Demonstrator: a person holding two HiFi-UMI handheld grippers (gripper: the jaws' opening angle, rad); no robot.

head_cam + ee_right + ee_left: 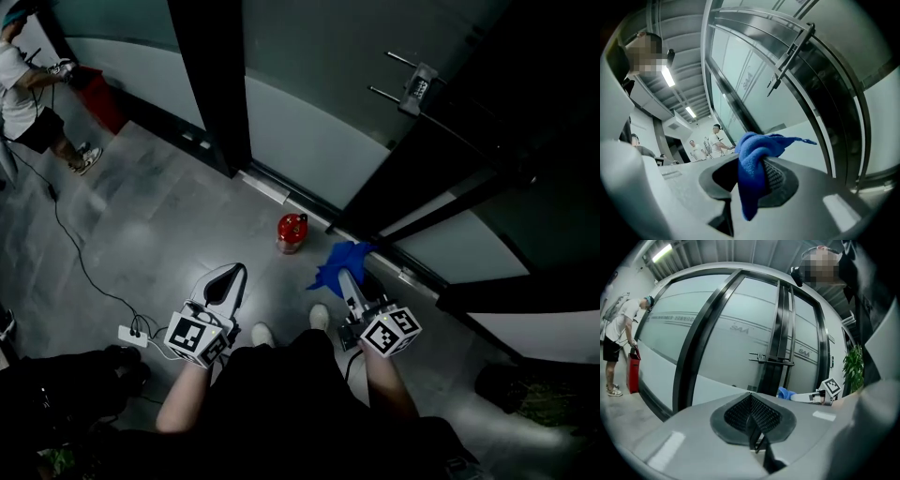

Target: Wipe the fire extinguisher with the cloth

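The left grey-and-black two-jaw gripper [225, 281] sits at 7 o'clock in the head view and points toward 1 o'clock, its jaws pressed together with nothing between them. The right grey two-jaw gripper [347, 279], at 5 o'clock, points toward 11 o'clock, its jaws clamped on a crumpled blue cloth [336, 262]. The left forearm [183, 398] and right forearm [386, 380] reach forward and down.

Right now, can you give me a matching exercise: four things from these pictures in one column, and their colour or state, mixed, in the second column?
1. fire extinguisher
2. cloth
3. left gripper
4. power strip

A. white, lying on the floor
B. blue, clamped in the right gripper
C. red, standing by the glass door
D. shut, holding nothing

Pairs: 1-C, 2-B, 3-D, 4-A
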